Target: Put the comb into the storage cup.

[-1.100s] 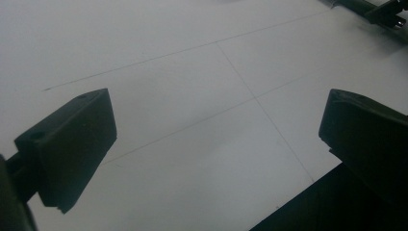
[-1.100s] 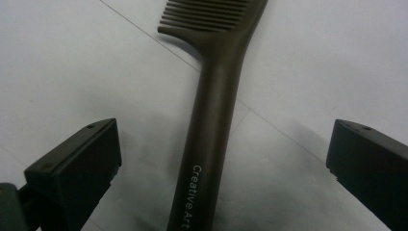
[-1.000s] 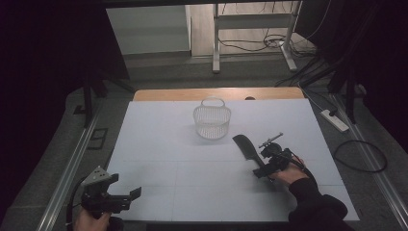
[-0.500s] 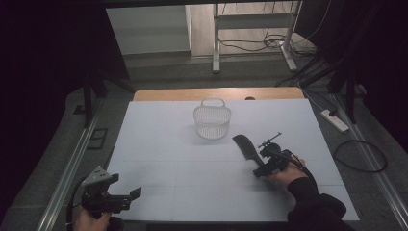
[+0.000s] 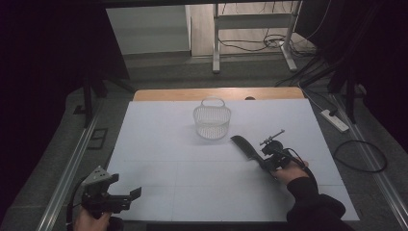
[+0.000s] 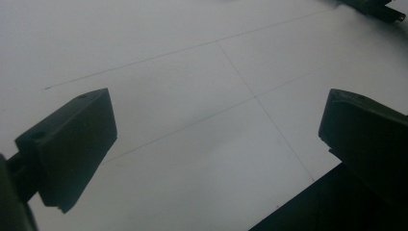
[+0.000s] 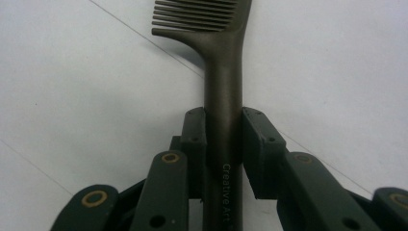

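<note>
A dark comb (image 5: pixel 243 146) lies on the white table sheet (image 5: pixel 159 144), right of centre, teeth toward the basket. In the right gripper view its handle (image 7: pixel 222 72) runs straight up between the jaws. My right gripper (image 5: pixel 263 161) (image 7: pixel 223 130) has just been closing and both pads now press on the handle, so it is shut on the comb. My left gripper (image 5: pixel 126 190) rests at the table's near left corner. Its jaws stand wide apart (image 6: pixel 216 139) with nothing between them.
A small white wire basket (image 5: pixel 212 120) with a handle stands upright at the table's far middle, just beyond the comb's teeth. A wooden strip (image 5: pixel 216 93) edges the table's far side. Cables and a power strip (image 5: pixel 335 120) lie on the floor to the right.
The right gripper's jaws have drawn in around the comb's handle. Both hands stay where they were, and the comb has not shifted.
</note>
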Tool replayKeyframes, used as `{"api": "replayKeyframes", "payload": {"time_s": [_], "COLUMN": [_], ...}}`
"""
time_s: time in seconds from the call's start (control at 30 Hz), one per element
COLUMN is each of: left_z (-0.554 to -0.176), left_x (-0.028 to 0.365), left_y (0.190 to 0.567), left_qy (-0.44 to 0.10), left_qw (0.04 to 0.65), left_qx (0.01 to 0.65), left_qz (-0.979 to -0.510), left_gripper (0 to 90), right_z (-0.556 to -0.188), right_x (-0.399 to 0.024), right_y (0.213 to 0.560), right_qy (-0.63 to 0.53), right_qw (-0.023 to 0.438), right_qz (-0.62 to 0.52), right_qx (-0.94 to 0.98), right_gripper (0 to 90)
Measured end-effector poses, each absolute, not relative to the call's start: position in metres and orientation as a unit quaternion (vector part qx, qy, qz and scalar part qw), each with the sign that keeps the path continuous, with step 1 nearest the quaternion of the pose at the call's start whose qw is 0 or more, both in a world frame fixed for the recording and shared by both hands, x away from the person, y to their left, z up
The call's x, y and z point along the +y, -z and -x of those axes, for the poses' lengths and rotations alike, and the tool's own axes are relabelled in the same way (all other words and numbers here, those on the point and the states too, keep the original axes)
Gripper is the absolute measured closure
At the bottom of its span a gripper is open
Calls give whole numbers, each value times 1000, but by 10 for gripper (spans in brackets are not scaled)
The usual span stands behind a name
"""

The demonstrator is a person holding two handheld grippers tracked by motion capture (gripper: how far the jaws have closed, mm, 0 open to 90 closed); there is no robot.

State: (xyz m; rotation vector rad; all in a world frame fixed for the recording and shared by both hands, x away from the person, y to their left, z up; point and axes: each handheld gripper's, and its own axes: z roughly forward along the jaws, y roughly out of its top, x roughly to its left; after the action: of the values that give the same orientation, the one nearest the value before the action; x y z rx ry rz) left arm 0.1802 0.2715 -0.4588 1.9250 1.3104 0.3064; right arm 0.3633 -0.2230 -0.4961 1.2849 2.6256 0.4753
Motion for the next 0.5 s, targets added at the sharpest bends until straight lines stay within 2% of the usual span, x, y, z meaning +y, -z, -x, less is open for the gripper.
{"api": "replayKeyframes", "payload": {"time_s": [0.5], "left_z": [-181], "left_x": [271], "left_y": [458], "left_qy": [-117], "left_qw": [386], "left_qx": [508], "left_qz": [-761], "left_gripper": [15], "right_z": [-363], "right_x": [-230], "right_y": [493], "right_qy": [-182], "right_qw": [81], "right_qz": [-429], "right_qx": [881], "right_gripper": [727]}}
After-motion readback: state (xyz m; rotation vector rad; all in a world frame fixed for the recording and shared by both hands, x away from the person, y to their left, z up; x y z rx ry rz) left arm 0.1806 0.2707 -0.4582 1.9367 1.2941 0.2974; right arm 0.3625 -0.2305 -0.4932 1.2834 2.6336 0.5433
